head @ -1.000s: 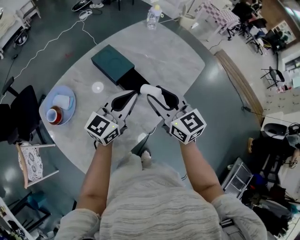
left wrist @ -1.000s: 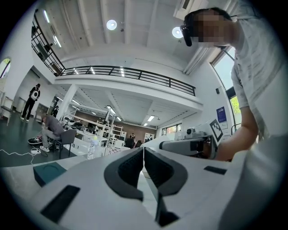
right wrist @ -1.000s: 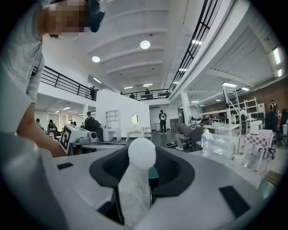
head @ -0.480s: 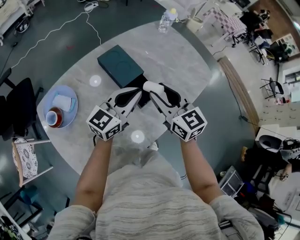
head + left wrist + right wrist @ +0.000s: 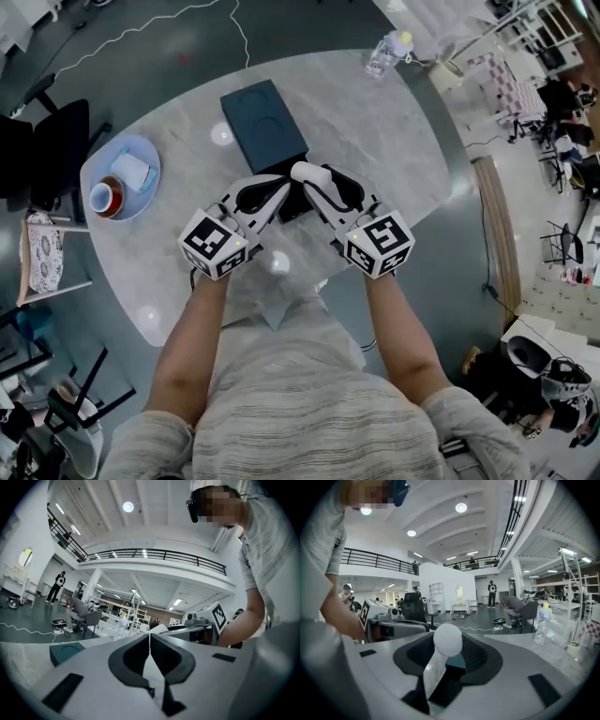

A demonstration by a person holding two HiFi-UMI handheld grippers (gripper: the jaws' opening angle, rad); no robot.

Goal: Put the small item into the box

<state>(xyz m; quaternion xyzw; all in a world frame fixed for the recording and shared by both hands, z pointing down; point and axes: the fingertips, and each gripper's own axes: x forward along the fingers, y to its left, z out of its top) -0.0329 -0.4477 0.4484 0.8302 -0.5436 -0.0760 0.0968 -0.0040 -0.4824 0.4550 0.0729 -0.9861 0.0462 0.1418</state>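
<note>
Nearby, the left hand-held gripper point(image 5: 279, 186), jaws together and empty, sits just beside the right hand-held gripper point(image 5: 311, 178), which is clamped on the small white item point(image 5: 447, 639) at the dark box's point(image 5: 265, 125) near end. Beyond, bare surface point(image 5: 375, 131) runs to the far edge, where a bottle point(image 5: 384, 54) stands.

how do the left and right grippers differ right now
Jaws: the left gripper has its jaws pressed together, while the right gripper has its jaws set apart.
Load: the left gripper holds nothing, while the right gripper is clamped on the white item.
Shared: both have their tips at the near end of the box.
</note>
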